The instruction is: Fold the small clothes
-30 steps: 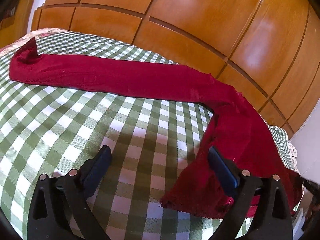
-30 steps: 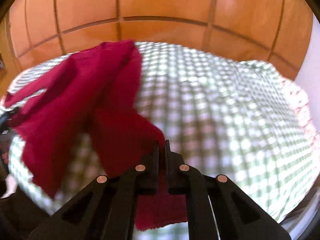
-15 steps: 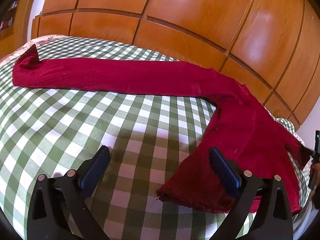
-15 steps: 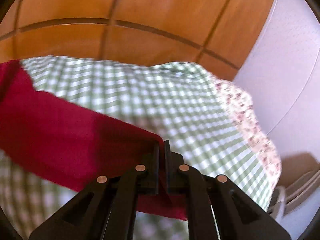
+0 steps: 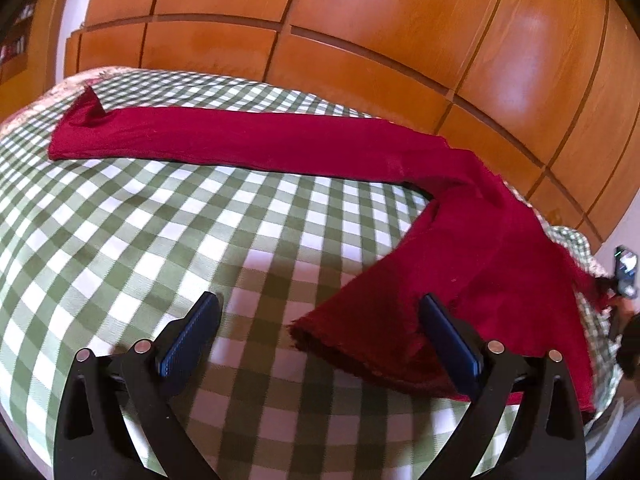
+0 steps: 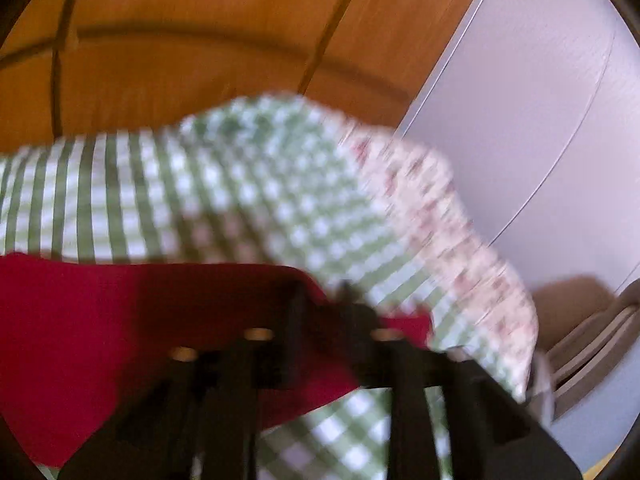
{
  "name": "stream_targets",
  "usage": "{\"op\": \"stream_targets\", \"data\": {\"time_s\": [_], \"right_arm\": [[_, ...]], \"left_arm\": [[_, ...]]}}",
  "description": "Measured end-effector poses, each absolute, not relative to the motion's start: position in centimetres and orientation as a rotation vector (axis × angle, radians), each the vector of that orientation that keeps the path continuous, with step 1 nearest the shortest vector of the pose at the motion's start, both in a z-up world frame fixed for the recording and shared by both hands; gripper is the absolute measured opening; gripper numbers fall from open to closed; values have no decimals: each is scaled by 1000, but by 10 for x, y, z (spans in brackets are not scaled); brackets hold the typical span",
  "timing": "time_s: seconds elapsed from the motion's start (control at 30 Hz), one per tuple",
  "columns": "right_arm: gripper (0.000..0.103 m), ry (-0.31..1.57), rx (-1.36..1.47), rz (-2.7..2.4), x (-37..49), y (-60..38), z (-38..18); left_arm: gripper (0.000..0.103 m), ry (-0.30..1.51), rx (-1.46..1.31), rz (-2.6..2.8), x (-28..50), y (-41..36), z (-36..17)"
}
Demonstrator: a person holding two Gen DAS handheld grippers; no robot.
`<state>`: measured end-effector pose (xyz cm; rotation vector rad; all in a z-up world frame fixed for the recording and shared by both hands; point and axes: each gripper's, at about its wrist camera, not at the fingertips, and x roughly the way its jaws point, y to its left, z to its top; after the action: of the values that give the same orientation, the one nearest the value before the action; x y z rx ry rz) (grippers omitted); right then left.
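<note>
A long dark red knit garment (image 5: 280,142) lies across the green and white checked cover (image 5: 120,232), with a wide part folded toward me at the right (image 5: 460,280). My left gripper (image 5: 316,320) is open above the cover, its right finger (image 5: 448,340) over the red cloth's near edge. In the blurred right wrist view the red garment (image 6: 120,320) lies at the lower left. My right gripper (image 6: 320,300) has a small gap between its fingers with red cloth between them; the blur hides whether they grip it.
Wooden cupboard panels (image 5: 360,40) stand behind the bed. A pale wall (image 6: 520,100) is at the right. The checked cover's floral border (image 6: 440,220) drops off at the bed's right edge. The right hand's device (image 5: 624,268) shows at the far right of the left wrist view.
My right gripper has swung right, pulling the red cloth's corner toward the bed's right edge, and its fingers have parted slightly. The wide red part has spread flatter. My left gripper stayed open.
</note>
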<state>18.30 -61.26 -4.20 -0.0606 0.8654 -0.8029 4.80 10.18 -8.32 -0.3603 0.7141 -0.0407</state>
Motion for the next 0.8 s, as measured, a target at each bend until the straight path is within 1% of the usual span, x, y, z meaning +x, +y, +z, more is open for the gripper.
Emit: {"op": "stream_targets", "data": {"time_s": [0.03, 0.07, 0.13, 0.23, 0.3, 0.37, 0.43, 0.53, 0.57, 0.6, 0.63, 0.67, 0.7, 0.73, 0.77, 0.8], "right_arm": [[68, 836, -19, -785, 175, -609, -43], [70, 815, 31, -768, 167, -605, -43], [70, 795, 131, -719, 154, -599, -42], [67, 738, 234, -597, 129, -565, -32], [58, 720, 279, -424, 111, -529, -26], [55, 722, 339, -213, 96, -491, -25], [55, 746, 400, -10, 82, -457, -28], [55, 830, 484, 325, 60, -390, -40], [55, 861, 502, 418, 52, -366, -45], [59, 883, 510, 471, 46, -350, -49], [62, 911, 513, 519, 41, -331, -53], [69, 928, 519, 552, 36, -317, -57], [70, 939, 531, 578, 30, -299, -62], [70, 936, 532, 585, 26, -288, -64], [70, 914, 503, 562, 21, -275, -63], [53, 904, 478, 552, 19, -267, -62]], "left_arm": [[99, 717, -377, -57, 49, 102, -81], [99, 716, -398, -77, 50, 103, -79], [99, 702, -428, -99, 52, 104, -74], [99, 674, -462, -125, 55, 106, -66], [99, 664, -467, -162, 60, 104, -61], [99, 666, -438, -192, 65, 99, -59], [99, 675, -400, -222, 72, 93, -58], [97, 729, -401, -247, 85, 89, -66], [93, 757, -423, -265, 89, 89, -70], [81, 789, -442, -279, 93, 87, -73], [77, 832, -449, -283, 97, 83, -78], [76, 850, -441, -284, 98, 79, -79], [68, 849, -432, -289, 96, 76, -79], [62, 852, -421, -297, 95, 72, -78], [49, 867, -417, -304, 94, 68, -79], [32, 887, -416, -318, 92, 63, -80]]}}
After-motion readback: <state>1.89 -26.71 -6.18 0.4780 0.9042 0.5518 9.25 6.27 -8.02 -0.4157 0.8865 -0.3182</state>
